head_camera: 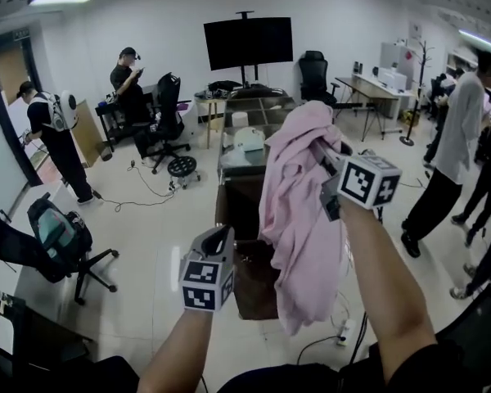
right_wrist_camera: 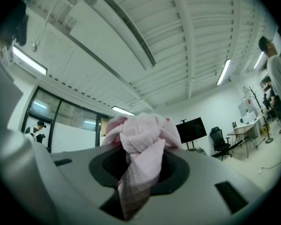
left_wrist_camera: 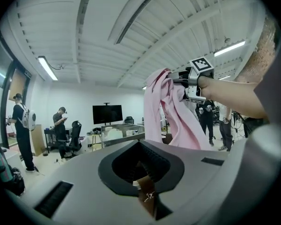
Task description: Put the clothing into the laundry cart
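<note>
A pink garment hangs in a long fold from my right gripper, which is shut on its bunched top and held raised at centre right. Below and to the left of it stands the dark brown laundry cart, the garment's hem hanging beside its right edge. In the right gripper view the pink cloth fills the space between the jaws of the right gripper. My left gripper is lower left, above the cart's near edge, holding nothing I can see. From the left gripper view the garment hangs off to the right.
A table with a white object stands just behind the cart. An office chair with a bag is at the left, a stool beyond it. A power strip and cables lie on the floor. People stand at the right and the far left.
</note>
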A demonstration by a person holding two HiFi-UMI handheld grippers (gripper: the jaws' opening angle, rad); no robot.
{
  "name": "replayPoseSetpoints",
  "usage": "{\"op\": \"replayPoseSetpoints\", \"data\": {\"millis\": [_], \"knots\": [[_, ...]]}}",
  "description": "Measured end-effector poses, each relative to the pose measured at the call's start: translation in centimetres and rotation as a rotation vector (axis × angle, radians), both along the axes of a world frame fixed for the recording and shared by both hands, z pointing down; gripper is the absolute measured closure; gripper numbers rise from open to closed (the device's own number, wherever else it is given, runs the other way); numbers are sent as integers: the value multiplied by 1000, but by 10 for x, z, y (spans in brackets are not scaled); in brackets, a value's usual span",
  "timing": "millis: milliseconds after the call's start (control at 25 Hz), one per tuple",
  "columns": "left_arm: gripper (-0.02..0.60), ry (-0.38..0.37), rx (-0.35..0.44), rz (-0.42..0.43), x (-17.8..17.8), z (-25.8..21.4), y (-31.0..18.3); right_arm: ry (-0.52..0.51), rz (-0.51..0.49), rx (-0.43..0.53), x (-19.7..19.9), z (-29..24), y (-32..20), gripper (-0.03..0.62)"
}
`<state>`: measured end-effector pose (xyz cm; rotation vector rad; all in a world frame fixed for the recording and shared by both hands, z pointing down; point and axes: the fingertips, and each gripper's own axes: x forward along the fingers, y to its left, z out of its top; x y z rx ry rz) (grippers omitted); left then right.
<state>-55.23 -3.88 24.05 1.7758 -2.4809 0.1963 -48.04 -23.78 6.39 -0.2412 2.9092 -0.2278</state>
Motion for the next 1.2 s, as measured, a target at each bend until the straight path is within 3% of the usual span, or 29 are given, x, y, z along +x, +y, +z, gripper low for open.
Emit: {"op": "replayPoseSetpoints", "data": {"millis": [200,360,600,840,1000,1200], "knots": [[581,19,-26,-50,-18,10,-17,139,-19,-12,-57,57,-30,467],[581,22,-35,-79,-24,12,-26,225,-12,-61,-81,100,-59,465],[581,18,-57,-120,-32,17,-33,333,-37,-122,-103,151,-86,451],[581,35,-66,-140,-37,26,-45,478,-99,-99,-123,192,-89,378],[581,40,-70,-139,-37,30,-50,558,-143,-126,-128,219,-85,373],[581,48,-71,-134,-37,33,-54,768,-198,-186,-122,273,-80,367]]}}
